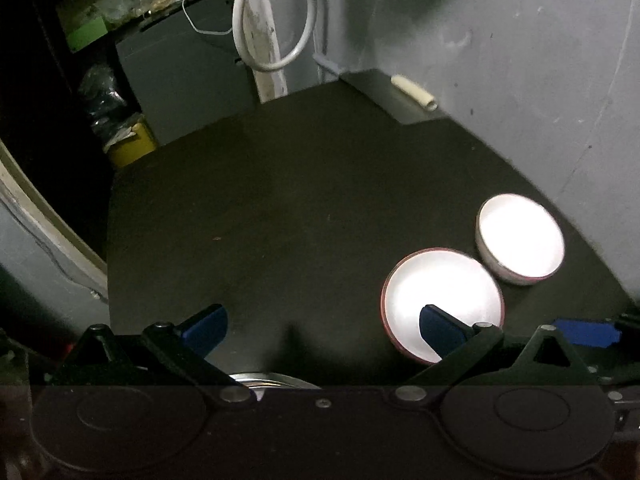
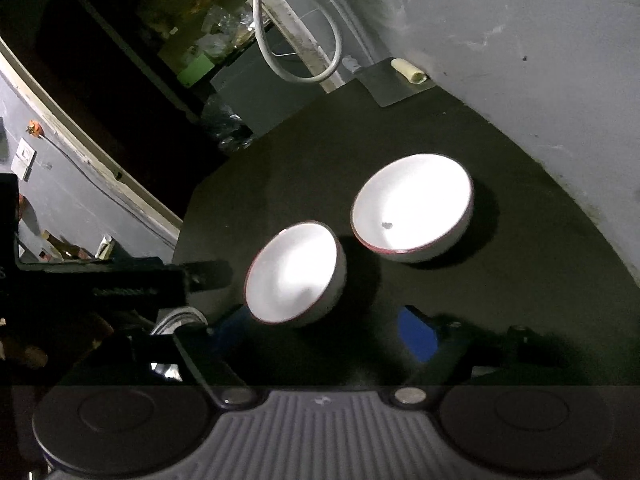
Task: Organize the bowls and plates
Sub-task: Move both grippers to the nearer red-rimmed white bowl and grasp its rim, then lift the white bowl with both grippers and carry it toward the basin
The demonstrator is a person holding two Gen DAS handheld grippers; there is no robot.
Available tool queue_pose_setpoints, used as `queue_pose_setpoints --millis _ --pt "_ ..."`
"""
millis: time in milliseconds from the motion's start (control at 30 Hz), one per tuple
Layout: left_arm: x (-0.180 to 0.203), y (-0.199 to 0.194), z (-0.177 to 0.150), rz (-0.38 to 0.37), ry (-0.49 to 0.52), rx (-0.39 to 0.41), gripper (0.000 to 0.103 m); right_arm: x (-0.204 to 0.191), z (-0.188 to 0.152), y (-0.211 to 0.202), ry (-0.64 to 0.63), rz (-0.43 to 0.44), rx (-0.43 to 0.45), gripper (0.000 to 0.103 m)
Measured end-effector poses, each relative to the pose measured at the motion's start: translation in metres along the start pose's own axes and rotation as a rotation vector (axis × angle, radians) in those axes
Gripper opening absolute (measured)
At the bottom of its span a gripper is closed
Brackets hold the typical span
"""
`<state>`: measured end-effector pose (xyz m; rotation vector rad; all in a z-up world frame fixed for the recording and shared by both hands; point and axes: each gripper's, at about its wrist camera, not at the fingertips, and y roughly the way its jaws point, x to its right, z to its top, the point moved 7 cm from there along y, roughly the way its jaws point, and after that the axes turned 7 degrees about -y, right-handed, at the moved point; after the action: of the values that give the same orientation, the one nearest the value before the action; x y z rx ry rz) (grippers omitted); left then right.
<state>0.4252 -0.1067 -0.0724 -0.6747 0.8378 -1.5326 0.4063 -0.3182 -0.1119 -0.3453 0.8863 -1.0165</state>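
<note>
Two white bowls with red rims stand on the black table. In the left wrist view the near bowl and the far bowl are at the right. My left gripper is open and empty above the bare table, and its right finger overlaps the near bowl in the picture. The shiny rim of a steel plate shows just under it. In the right wrist view my right gripper is open. The near bowl lies just ahead of its left finger, and the far bowl beyond.
A grey wall bounds the table at the back and right. A white cable loop hangs at the back, and a cream tube lies on a ledge. The table's left edge drops to dark clutter. Stacked steel plates sit at the left.
</note>
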Motion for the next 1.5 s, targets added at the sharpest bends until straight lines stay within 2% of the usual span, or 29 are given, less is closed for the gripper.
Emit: queue_pose_setpoints --millis 133,200,300,567,700,967,1233,1500 --pt "0.002 0.009 -0.002 -0.022 -0.032 -0.032 0.094 -0.001 0.005 0.010 0.013 0.023 0.003 0.075" --pt "0.002 0.014 -0.003 -0.027 -0.045 -0.044 0.088 -0.001 0.007 0.015 0.013 0.029 -0.003 0.065" --pt "0.002 0.020 -0.005 -0.043 -0.070 -0.056 0.079 -0.002 0.008 0.022 0.011 0.038 -0.013 0.060" --pt "0.011 0.031 -0.010 -0.112 -0.106 -0.083 0.047 -0.005 0.005 0.030 0.000 0.041 -0.028 0.049" --pt "0.014 0.036 -0.013 -0.135 -0.134 -0.108 0.043 -0.006 0.003 0.029 -0.007 0.034 -0.034 0.046" --pt "0.015 0.038 -0.016 -0.176 -0.163 -0.126 0.018 -0.008 0.000 0.029 -0.023 0.026 -0.031 0.035" --pt "0.015 0.032 -0.021 -0.191 -0.148 -0.119 0.016 -0.013 -0.003 0.028 -0.039 0.027 -0.034 0.033" --pt "0.011 0.011 -0.021 -0.214 -0.131 -0.065 0.016 -0.027 -0.004 0.010 -0.062 0.036 0.012 0.033"
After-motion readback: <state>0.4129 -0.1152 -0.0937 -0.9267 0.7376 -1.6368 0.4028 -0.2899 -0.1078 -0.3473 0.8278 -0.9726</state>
